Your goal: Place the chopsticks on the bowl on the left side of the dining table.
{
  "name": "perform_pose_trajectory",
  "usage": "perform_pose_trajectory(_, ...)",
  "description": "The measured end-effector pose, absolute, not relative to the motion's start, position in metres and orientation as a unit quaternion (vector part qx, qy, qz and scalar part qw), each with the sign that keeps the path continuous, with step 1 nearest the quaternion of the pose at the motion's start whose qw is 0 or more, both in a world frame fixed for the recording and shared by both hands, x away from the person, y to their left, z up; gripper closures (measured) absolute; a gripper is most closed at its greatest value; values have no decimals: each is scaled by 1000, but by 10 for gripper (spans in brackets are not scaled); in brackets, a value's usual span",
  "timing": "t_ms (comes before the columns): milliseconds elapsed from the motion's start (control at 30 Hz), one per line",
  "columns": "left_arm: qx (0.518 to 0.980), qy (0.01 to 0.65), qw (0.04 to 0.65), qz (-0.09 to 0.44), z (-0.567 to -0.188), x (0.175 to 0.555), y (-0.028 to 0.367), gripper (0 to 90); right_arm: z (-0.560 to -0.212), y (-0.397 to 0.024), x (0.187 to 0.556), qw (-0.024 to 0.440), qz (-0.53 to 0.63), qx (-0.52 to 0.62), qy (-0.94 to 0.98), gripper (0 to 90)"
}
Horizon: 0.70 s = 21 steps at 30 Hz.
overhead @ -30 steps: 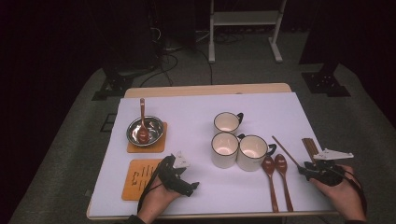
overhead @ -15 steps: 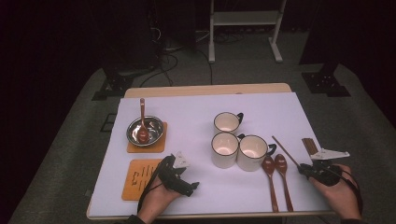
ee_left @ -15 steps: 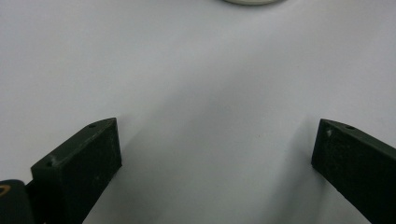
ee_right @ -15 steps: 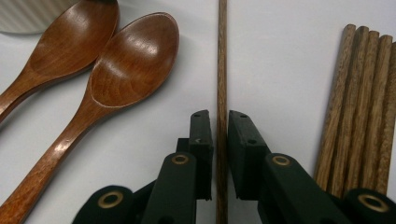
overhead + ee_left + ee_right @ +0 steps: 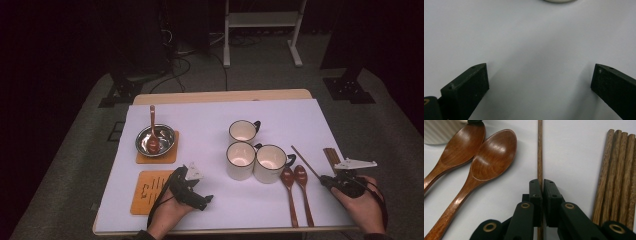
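My right gripper (image 5: pixel 541 185) is shut on a single thin wooden chopstick (image 5: pixel 540 150) that lies flat on the white table. Its jaws have just been closing, and the stick runs straight out between them. In the high view this gripper (image 5: pixel 327 179) sits at the table's right front, with the chopstick (image 5: pixel 306 161) pointing away to the upper left. My left gripper (image 5: pixel 207 200) rests low at the front left. Its jaws (image 5: pixel 539 82) stand wide open over bare table with nothing between them.
A bundle of several chopsticks (image 5: pixel 619 170) lies just right of the held one. Two wooden spoons (image 5: pixel 296 192) lie to its left. Three white mugs (image 5: pixel 255 160) stand mid-table. A steel bowl (image 5: pixel 165 136) holding a spoon sits on a coaster, with a second coaster (image 5: pixel 150 192) in front.
The right gripper's jaws look slightly narrower around the chopstick. Both hands stay where they were.
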<state>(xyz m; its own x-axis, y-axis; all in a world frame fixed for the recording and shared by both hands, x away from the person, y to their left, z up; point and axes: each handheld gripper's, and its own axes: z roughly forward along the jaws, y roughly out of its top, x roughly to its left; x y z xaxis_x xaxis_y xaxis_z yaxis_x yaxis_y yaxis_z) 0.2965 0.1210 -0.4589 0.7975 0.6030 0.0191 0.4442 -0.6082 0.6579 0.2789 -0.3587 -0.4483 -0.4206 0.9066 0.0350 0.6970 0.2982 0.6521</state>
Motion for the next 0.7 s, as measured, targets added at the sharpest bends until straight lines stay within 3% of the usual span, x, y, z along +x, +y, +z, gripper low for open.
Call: perform_pose_trajectory(700,889,295,330,120,-459,296,121,5,-442,-364,280,167,318,515,779,854)
